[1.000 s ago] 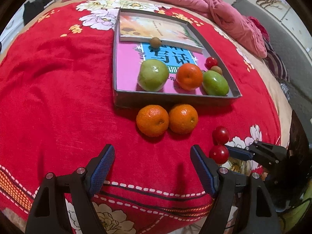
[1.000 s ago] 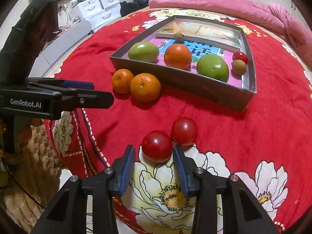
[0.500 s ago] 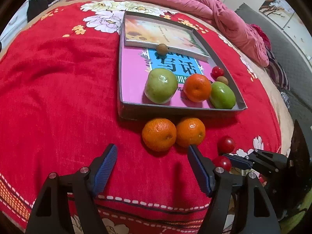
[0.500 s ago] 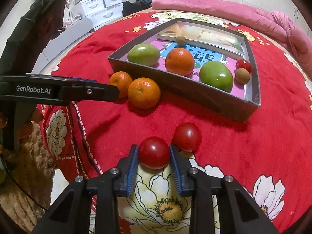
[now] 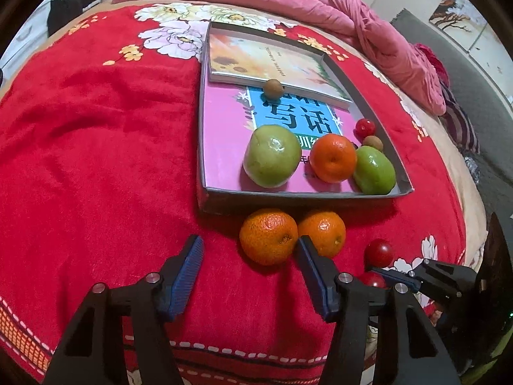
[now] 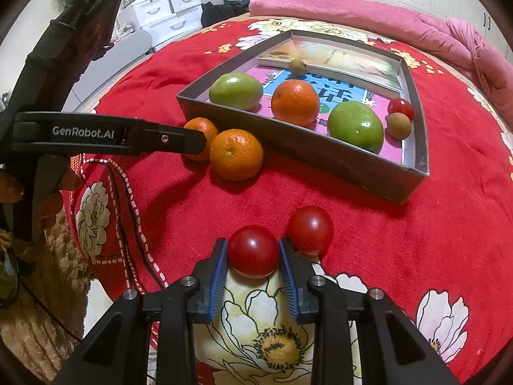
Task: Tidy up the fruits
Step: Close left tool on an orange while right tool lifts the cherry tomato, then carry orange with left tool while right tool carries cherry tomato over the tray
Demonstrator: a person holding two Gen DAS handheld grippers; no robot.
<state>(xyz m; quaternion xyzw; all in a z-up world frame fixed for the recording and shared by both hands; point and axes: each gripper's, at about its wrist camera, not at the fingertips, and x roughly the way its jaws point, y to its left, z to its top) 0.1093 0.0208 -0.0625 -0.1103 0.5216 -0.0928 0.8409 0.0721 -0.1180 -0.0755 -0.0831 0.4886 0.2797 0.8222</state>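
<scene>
Since the earlier frames, our left gripper (image 5: 250, 277) has come closer to the two oranges lying on the bed, and its jaws have just been closing. They are spread on either side of the nearer orange (image 5: 268, 236), which sits just ahead of the blue pads, not yet between them. Our right gripper (image 6: 253, 258) has narrowed too, and now it pinches a red cherry tomato (image 6: 253, 250) with both pads against its sides.

The pinched tomato rests on the red floral bedspread (image 5: 96, 160), and a second tomato (image 6: 310, 229) sits right beside it, touching or almost touching the right pad. The second orange (image 5: 322, 232) lies against the first. Both oranges sit just in front of the near wall of a shallow grey box (image 5: 301, 200). Inside the box, on top of two books, we see two green fruits, one orange, a small red tomato and two small brown fruits.

We judge that we are at the picking-up step, with four fruits left outside the box. Next, the right gripper needs to lift its tomato clear of its neighbour and carry it over the box wall. The left gripper needs to reach a little further forward so the orange sits between its pads before closing, without nudging the second orange away.
</scene>
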